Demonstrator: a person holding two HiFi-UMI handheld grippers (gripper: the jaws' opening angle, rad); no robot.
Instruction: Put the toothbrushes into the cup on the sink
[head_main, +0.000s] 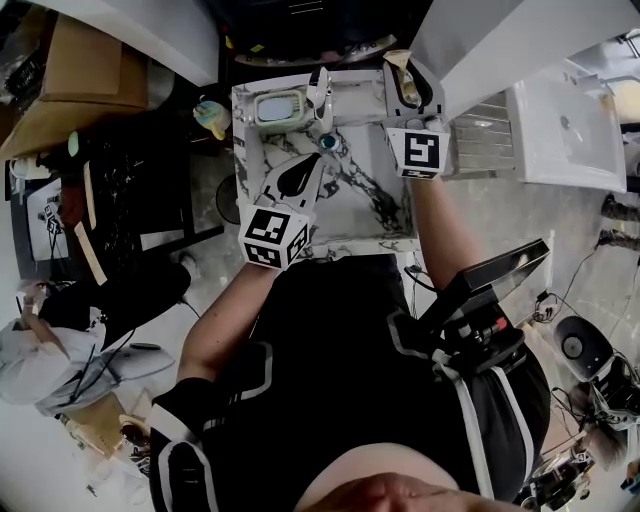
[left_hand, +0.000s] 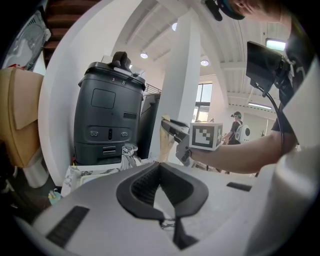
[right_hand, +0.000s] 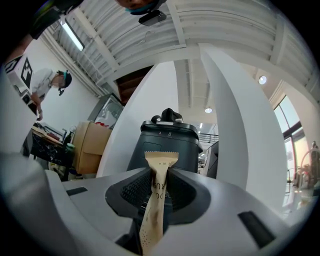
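A marble-patterned sink counter (head_main: 375, 215) lies ahead of me. On it, seen from above, stands a small round cup (head_main: 328, 142). My right gripper (head_main: 405, 68) is held over the counter's far right corner and is shut on a toothbrush in a tan paper wrapper (right_hand: 159, 200). The wrapper's serrated end sticks up between the pads (right_hand: 135, 192). My left gripper (head_main: 318, 160) points at the cup from the near side. Its jaws meet at the tips, with nothing seen between them (left_hand: 160, 167). The left gripper view also shows the right gripper (left_hand: 175, 132) with the tan wrapper (left_hand: 167, 142).
A pale rectangular tray (head_main: 278, 107) sits at the counter's far left. Behind the counter stand a dark grey machine (left_hand: 107, 117) and a white pillar (left_hand: 182, 90). Cardboard boxes (head_main: 70, 80) are at the left, a white basin (head_main: 565, 125) at the right. A person (head_main: 50, 360) crouches at the lower left.
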